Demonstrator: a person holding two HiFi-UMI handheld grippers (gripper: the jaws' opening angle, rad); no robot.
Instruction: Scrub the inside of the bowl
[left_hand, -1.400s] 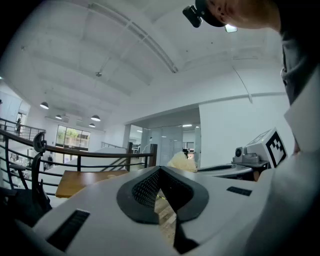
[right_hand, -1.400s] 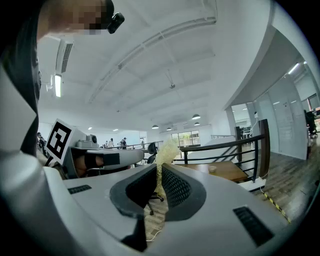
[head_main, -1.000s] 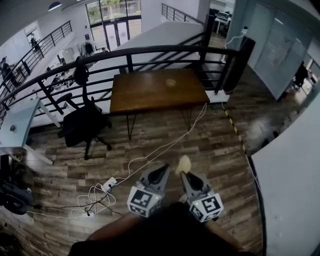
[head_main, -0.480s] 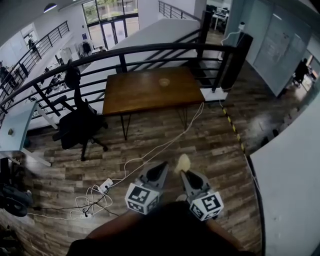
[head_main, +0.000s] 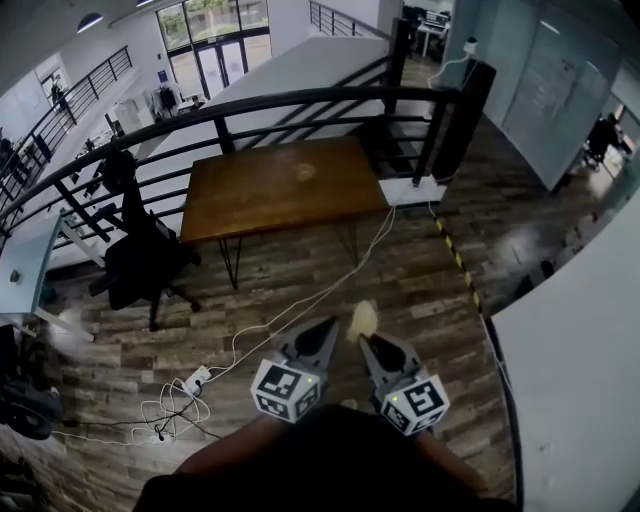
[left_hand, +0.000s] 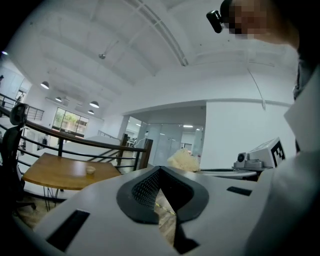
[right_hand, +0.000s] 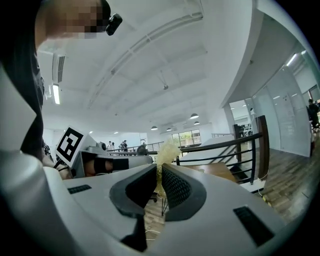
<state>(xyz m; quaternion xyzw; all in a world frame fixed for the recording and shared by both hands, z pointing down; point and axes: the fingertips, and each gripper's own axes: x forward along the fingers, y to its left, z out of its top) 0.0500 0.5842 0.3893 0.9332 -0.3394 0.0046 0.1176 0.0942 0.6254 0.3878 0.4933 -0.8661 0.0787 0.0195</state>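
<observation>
Scrubber: a pale yellow, fibrous tuft of scrubbing material (head_main: 364, 320), ragged at its free end.
Scrubber's axis: its long axis runs on from the jaws of the right gripper (head_main: 365, 343). The free end points away from the person and toward the brown wooden table (head_main: 250, 205).
Scrubber's place: well apart from the table, on its near side, above the wood-plank floor (head_main: 420, 290).
Right gripper: its jaws are closed on the scrubber's lower end, and the tuft rises past their tips.
Left gripper: the left gripper (head_main: 331, 327) has its jaws fully together with nothing between them. It is just beside the right one, tips nearly meeting.
Bowl: a small, pale, round bowl (head_main: 305, 172) sits upright on the tabletop, on its far half. It is too small to show its inside.
Beyond the table: a black metal railing (head_main: 300, 103) runs along its far edge.
Left of the table: a black office chair (head_main: 135, 262).
Floor before the table: white cables (head_main: 300, 312) trail from the table's right end to a power strip (head_main: 193, 381).
</observation>
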